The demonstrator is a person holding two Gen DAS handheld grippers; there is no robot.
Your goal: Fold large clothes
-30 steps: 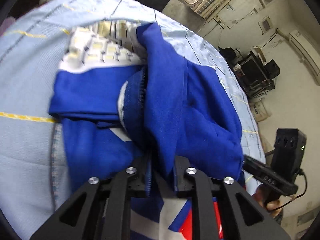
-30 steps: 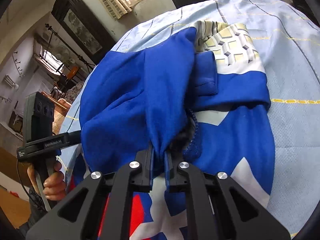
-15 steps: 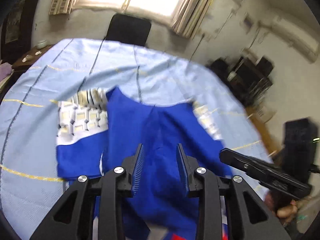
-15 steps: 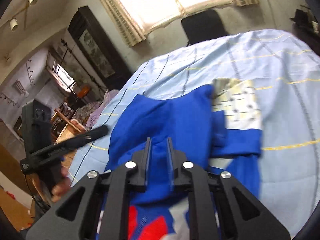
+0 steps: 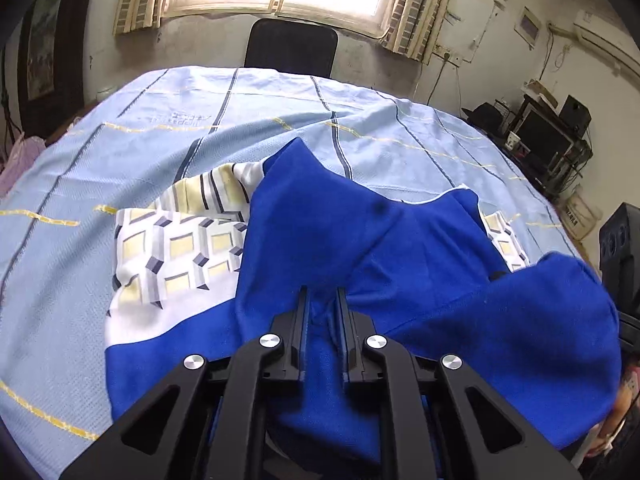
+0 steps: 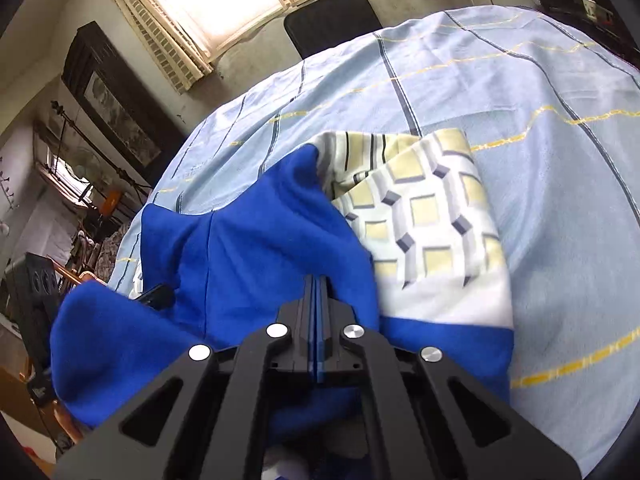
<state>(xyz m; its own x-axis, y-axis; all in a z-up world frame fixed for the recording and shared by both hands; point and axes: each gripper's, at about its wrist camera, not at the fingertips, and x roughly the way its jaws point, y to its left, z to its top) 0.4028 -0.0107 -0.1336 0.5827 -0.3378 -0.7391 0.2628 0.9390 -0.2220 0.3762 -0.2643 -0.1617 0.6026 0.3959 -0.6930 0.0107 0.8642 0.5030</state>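
A large blue garment (image 5: 360, 240) with white and yellow cube-patterned panels (image 5: 180, 248) lies on a round table. My left gripper (image 5: 323, 300) is shut on a bunched blue fold and holds it raised. My right gripper (image 6: 317, 284) is shut tight on another blue fold (image 6: 248, 264) of the same garment, beside the patterned panel (image 6: 424, 224). Both lifted folds drape forward over the lower part of the garment. The cloth hides most of the other gripper in each view.
The table carries a light blue cloth (image 5: 160, 128) with dark and yellow stripes. A black chair (image 5: 290, 46) stands at the far edge under a window. Black electronics (image 5: 548, 140) stand to the right, a dark framed cabinet (image 6: 108, 92) to the left.
Both grippers rose and pulled back, lifting blue folds off the table. The garment's far edge has come nearer and more bare tablecloth shows beyond it. The red and white print has left view.
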